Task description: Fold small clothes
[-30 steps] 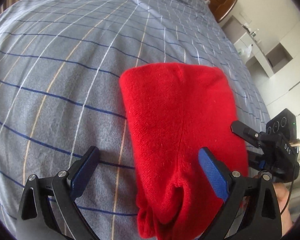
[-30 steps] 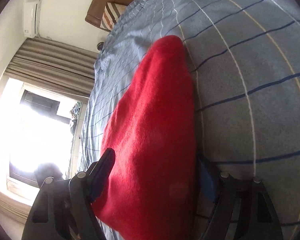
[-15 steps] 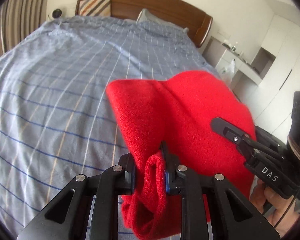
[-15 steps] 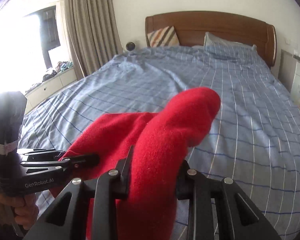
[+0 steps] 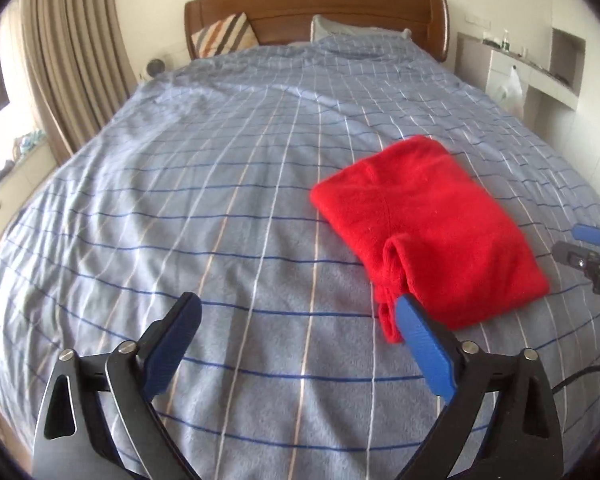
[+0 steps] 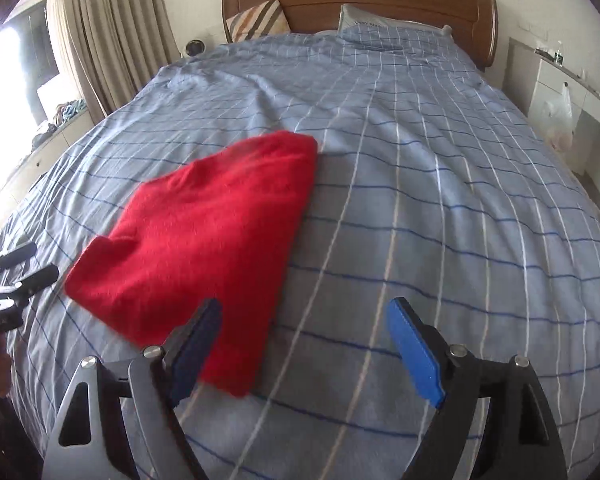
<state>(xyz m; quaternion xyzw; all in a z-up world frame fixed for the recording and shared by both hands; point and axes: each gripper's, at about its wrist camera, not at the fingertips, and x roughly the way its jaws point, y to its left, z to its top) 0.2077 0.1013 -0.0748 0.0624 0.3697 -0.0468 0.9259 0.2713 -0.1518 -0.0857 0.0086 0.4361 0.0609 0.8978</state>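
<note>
So the red garment (image 5: 424, 232) is lying folded on the blue checked bedspread (image 5: 220, 208), in a rough rectangle with a rolled bit of fabric poking out at its near edge. Neither claw has hold of it.

Left gripper (image 5: 296, 316): jaws are swinging apart, spread wide, with only bedspread between them. The garment sits ahead and off to the right of this claw, and its near rolled edge is just past the tip of the right-hand blue pad (image 5: 424, 352). Can't tell if the pad brushes the fabric, it looks clear of it.

Right gripper (image 6: 304, 320): also opening up, wide gap, just bedspread in the gap. The garment is ahead and to the left of this one, with its near corner right behind the left finger (image 6: 192, 348), so that finger overlaps it in the view.

Each claw shows up at the edge of the other's camera, on the far side of the garment. Well beyond both are the wooden headboard (image 6: 360, 0) and a striped pillow (image 6: 258, 20).
</note>
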